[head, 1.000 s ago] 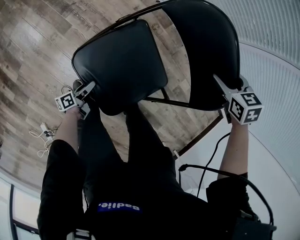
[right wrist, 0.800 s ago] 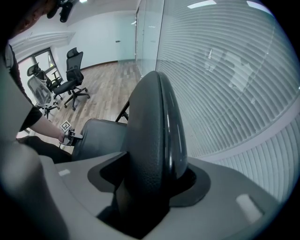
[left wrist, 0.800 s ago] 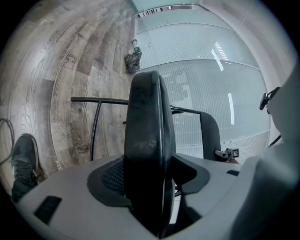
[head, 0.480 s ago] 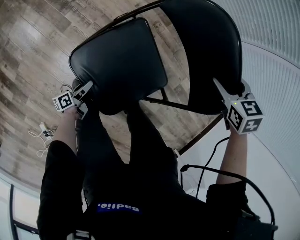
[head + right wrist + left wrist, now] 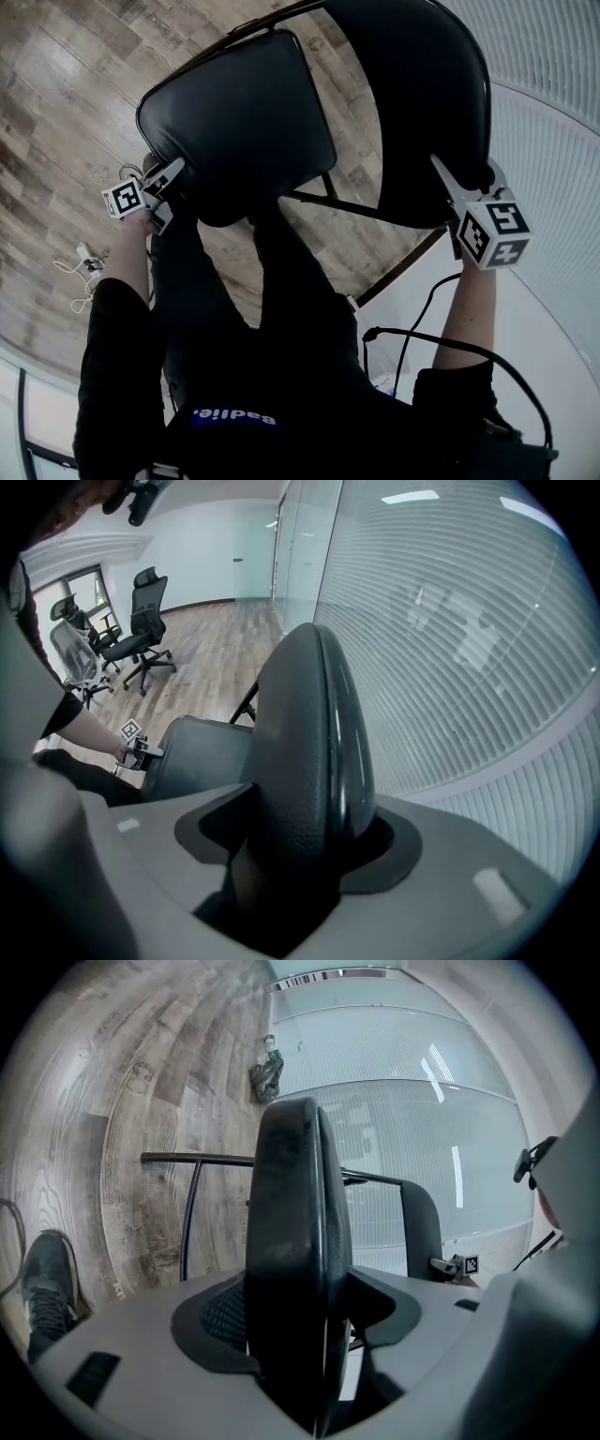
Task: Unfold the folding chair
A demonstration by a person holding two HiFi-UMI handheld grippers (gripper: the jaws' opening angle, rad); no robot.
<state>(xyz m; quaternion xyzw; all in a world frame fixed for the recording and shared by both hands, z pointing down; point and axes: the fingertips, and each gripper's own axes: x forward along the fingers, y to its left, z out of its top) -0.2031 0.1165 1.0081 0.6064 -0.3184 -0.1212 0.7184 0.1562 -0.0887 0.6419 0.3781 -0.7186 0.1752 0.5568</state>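
So, folding chair (image 5: 272, 103) gripped on both sides
Left gripper (image 5: 174, 192) pinches the seat (image 5: 291, 1260) edge, right gripper (image 5: 461, 183) the backrest (image 5: 309, 761) (both black).

A wood-plank floor (image 5: 66, 84) is spread under everything. A tangle of white cable (image 5: 86, 270) is laid on it at the left, and a dark shoe (image 5: 45, 1279) is planted on it. A small bag (image 5: 266, 1074) is set by the glass wall (image 5: 403, 1082) — office chairs (image 5: 141, 635) are stood farther off.
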